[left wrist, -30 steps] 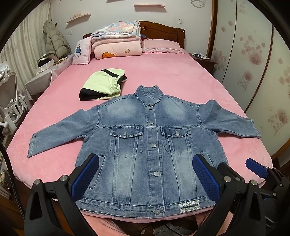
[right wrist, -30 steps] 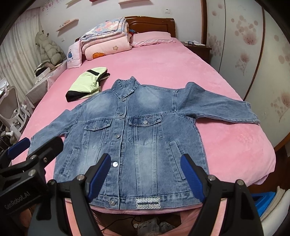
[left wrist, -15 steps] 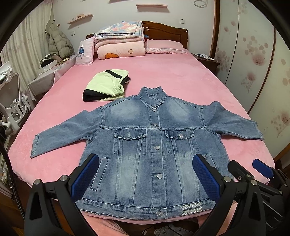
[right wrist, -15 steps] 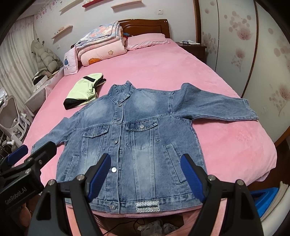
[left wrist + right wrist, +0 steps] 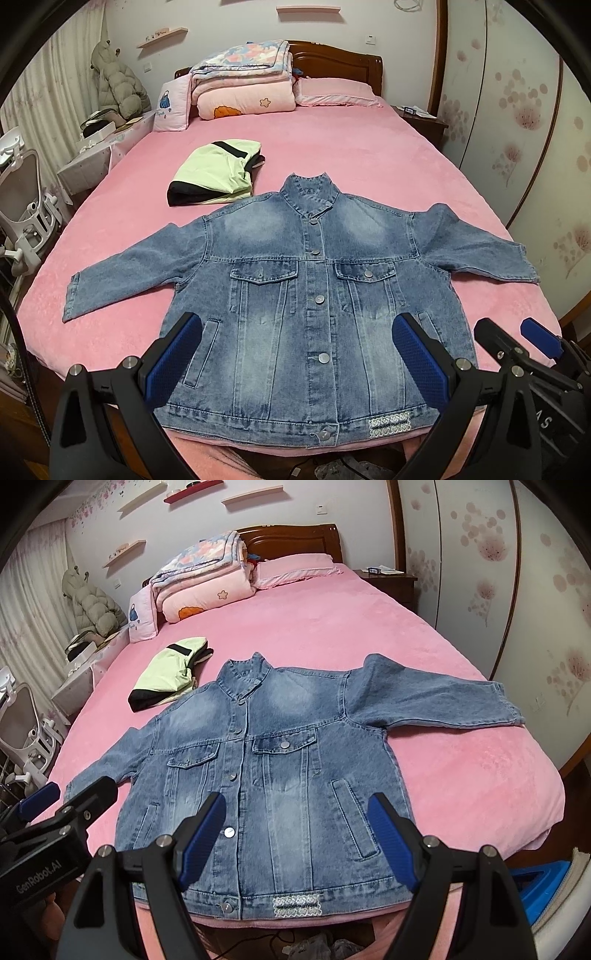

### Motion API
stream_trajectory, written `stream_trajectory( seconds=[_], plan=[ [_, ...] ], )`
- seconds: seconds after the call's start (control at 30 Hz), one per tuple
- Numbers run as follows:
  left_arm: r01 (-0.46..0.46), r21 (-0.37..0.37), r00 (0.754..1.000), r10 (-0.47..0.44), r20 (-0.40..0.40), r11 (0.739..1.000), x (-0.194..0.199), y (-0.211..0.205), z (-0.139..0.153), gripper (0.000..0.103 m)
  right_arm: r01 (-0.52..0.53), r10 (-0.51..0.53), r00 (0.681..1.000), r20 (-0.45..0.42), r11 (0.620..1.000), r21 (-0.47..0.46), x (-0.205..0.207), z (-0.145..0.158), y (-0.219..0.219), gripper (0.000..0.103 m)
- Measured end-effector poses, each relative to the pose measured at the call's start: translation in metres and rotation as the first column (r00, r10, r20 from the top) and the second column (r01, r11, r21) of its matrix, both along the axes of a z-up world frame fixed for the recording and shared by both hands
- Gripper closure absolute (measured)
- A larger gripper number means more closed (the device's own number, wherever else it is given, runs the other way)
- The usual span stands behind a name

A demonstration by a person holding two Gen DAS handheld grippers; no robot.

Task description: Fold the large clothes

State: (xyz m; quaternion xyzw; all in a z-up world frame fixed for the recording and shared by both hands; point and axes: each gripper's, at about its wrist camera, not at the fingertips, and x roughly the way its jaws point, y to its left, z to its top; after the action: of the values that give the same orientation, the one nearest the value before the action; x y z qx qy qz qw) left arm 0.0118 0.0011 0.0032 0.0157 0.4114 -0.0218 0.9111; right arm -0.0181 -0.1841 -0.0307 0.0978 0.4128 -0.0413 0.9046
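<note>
The denim jacket (image 5: 317, 295) lies flat ahead of both tongs, collar away; left tongs (image 5: 295, 362) and right tongs (image 5: 295, 834) gape wide, empty. Each sleeve stretches sideways, nearest its own side's tongs.

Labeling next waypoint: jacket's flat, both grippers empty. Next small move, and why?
Probably bring the right gripper to the right sleeve's cuff. The denim jacket lies buttoned and spread flat on the bed, sleeves out, both grippers open above the hem, left gripper too.
</note>
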Motion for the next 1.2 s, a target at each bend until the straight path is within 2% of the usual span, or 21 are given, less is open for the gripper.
stream_trajectory(
  seconds=[0.27, 0.47, 0.63, 0.9, 1.07, 1.2],
  plan=[
    [0.007, 0.037, 0.999, -0.008, 0.034, 0.999, 0.002, -0.016, 0.005, 0.001, 0.026, -0.029, 0.998, 0.063, 0.999, 0.045, 0.002, 0.004, -0.021, 0.023],
    [0.055, 0.035, 0.998, -0.056, 0.033, 0.998, 0.011, -0.037, 0.013, 0.001, 0.05, -0.057, 0.993, 0.106, 0.997, 0.063, 0.004, 0.006, -0.043, 0.023],
    [0.095, 0.041, 0.993, -0.098, 0.066, 0.995, 0.02, -0.065, 0.024, 0.001, 0.077, -0.087, 0.989, 0.124, 0.994, 0.083, 0.006, 0.007, -0.072, 0.023],
    [0.204, -0.027, 0.968, -0.198, 0.153, 0.979, 0.039, -0.118, 0.043, 0.001, 0.166, -0.172, 0.976, 0.132, 0.985, 0.057, 0.005, 0.017, -0.131, 0.023],
    [0.234, 0.011, 0.953, -0.232, 0.195, 0.972, 0.059, -0.159, 0.038, 0.001, 0.244, -0.251, 0.96, 0.123, 0.967, 0.067, 0.011, 0.015, -0.185, 0.023],
    [0.265, 0.036, 0.947, -0.267, 0.181, 0.964, 0.085, -0.198, 0.016, 0.001, 0.332, -0.338, 0.938, 0.076, 0.939, 0.088, 0.025, -0.004, -0.24, 0.023]
  ],
)
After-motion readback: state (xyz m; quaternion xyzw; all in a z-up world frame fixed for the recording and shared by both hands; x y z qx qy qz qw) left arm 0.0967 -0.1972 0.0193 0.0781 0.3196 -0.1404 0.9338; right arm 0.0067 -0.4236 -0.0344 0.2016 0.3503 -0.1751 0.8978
